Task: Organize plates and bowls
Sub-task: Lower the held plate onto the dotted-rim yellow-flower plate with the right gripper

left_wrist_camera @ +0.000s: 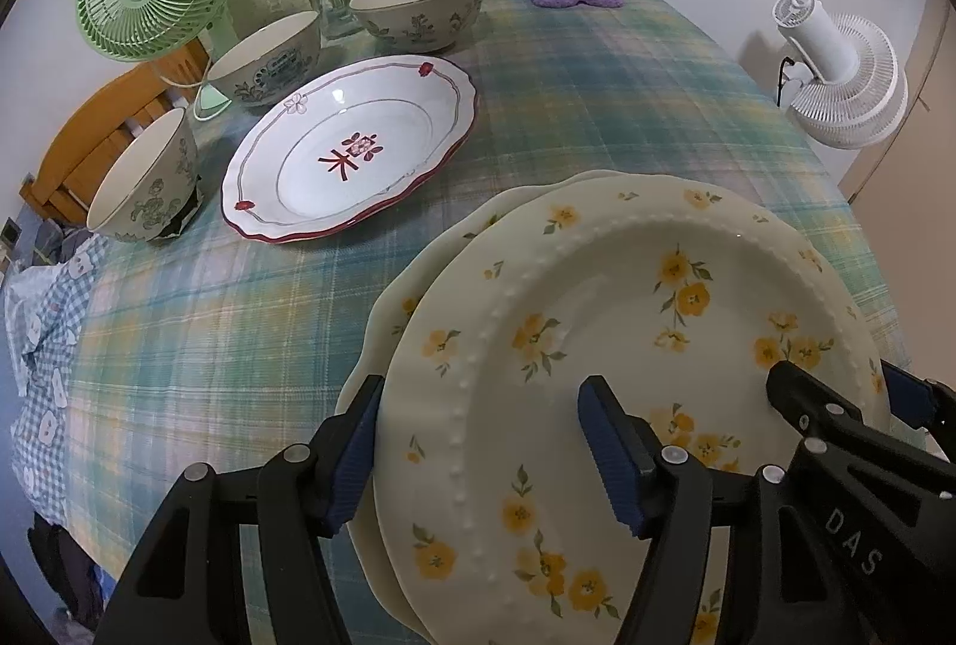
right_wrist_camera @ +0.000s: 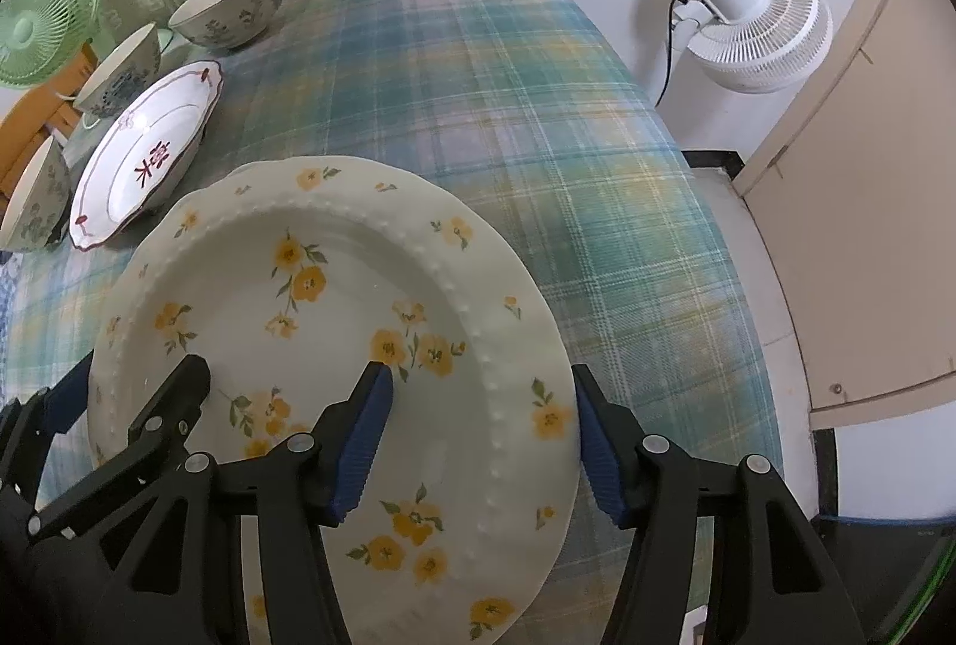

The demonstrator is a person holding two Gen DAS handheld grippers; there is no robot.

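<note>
On plaid tablecloth (left_wrist_camera: 567, 107) | cream plate (left_wrist_camera: 627, 334), yellow flowers, beaded rim

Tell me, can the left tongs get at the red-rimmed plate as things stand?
Probably yes. The left tongs straddle the rim of the top yellow-flowered plate, apparently without pinching it. Only bare plaid tablecloth lies between them and the red-rimmed plate, and the nearest bowl stands beside it, not in front.

My left gripper (left_wrist_camera: 484, 454) pointed steeply down at the near side, its jaws standing well apart. My right gripper (right_wrist_camera: 478, 445) hung just beside it on the right, tilted down likewise, jaws also apart.
</note>
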